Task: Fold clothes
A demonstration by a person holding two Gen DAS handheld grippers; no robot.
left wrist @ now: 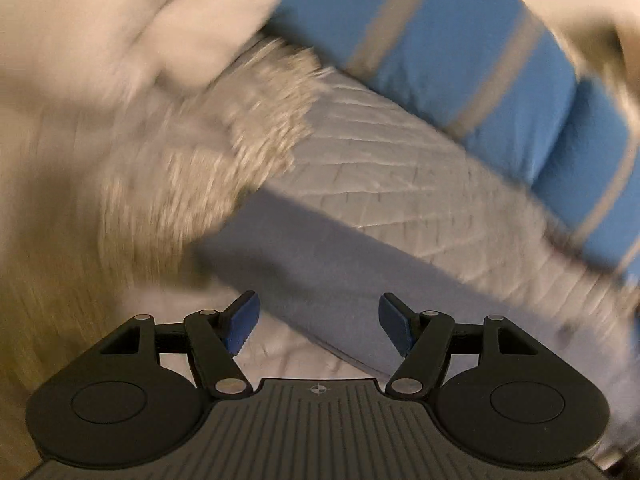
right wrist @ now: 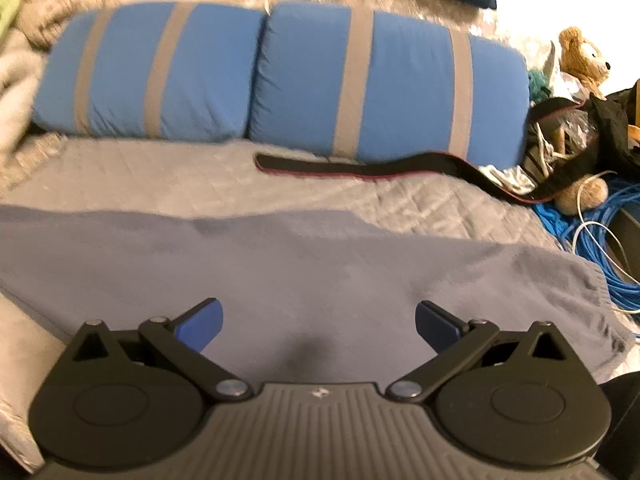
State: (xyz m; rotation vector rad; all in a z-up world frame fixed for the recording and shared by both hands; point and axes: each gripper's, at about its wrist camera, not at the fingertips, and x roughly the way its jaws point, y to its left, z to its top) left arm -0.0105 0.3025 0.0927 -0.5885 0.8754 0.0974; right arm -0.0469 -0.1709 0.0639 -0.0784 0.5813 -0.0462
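Note:
A grey-blue garment [right wrist: 304,264] lies spread flat on the quilted bed cover [right wrist: 420,200]. My right gripper [right wrist: 319,326] hovers over the garment's near part, open, with nothing between its blue pads. In the blurred, tilted left wrist view the same garment [left wrist: 320,276] shows as a flat grey-blue sheet with a straight edge. My left gripper [left wrist: 319,324] stands open above its edge and holds nothing. A fluffy beige-white cloth [left wrist: 192,152] lies to the left of it.
Two blue pillows with grey stripes [right wrist: 280,76] line the far side of the bed. A black strap [right wrist: 360,170] lies in front of them. At the right are teddy bears [right wrist: 584,56], a black bag [right wrist: 612,128] and blue cables [right wrist: 592,240]. Pale and green cloths [right wrist: 40,8] pile up at far left.

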